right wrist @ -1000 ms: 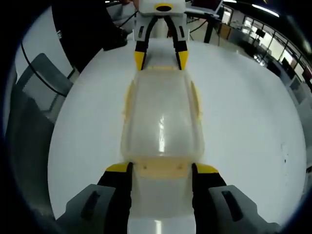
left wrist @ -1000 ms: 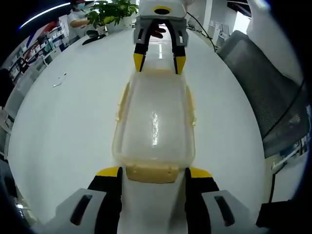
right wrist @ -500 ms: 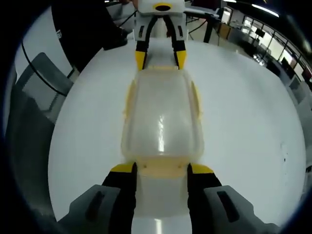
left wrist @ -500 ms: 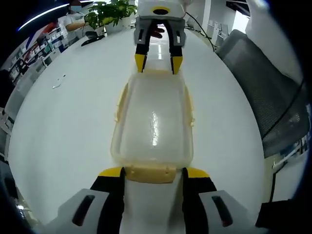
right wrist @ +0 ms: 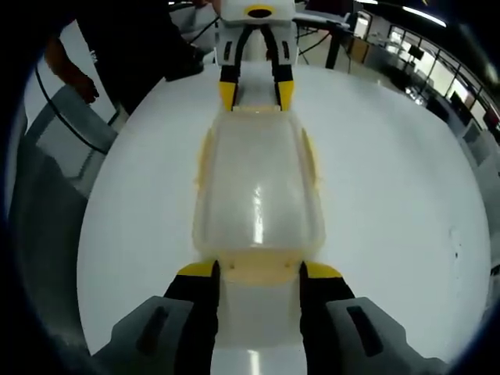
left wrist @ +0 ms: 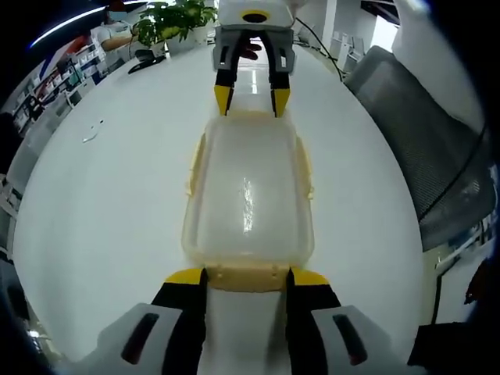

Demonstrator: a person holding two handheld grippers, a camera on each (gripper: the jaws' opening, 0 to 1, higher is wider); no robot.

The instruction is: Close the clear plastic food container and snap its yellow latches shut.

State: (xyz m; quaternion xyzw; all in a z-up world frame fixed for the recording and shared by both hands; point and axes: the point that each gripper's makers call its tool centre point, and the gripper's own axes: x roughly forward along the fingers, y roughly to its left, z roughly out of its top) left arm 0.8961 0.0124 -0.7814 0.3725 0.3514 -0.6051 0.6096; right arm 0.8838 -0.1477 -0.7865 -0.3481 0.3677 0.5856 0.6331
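The white table [left wrist: 117, 195] lies bare and open on both long sides of the container [left wrist: 248, 195], which sits lengthwise between the two grippers. Each short end is taken: the left gripper [left wrist: 247, 275] straddles the near latch [left wrist: 247, 276] in the left gripper view, and the right gripper [left wrist: 251, 95] stands at the far end. A grey chair [left wrist: 437, 148] crowds the table's right edge (plants [left wrist: 176, 19] stand well off at the far edge). In the right gripper view a person [right wrist: 117, 47] stands far left.

Both the left gripper [left wrist: 245, 278] and right gripper [right wrist: 257, 272] have black jaws with yellow tips on grey bodies.
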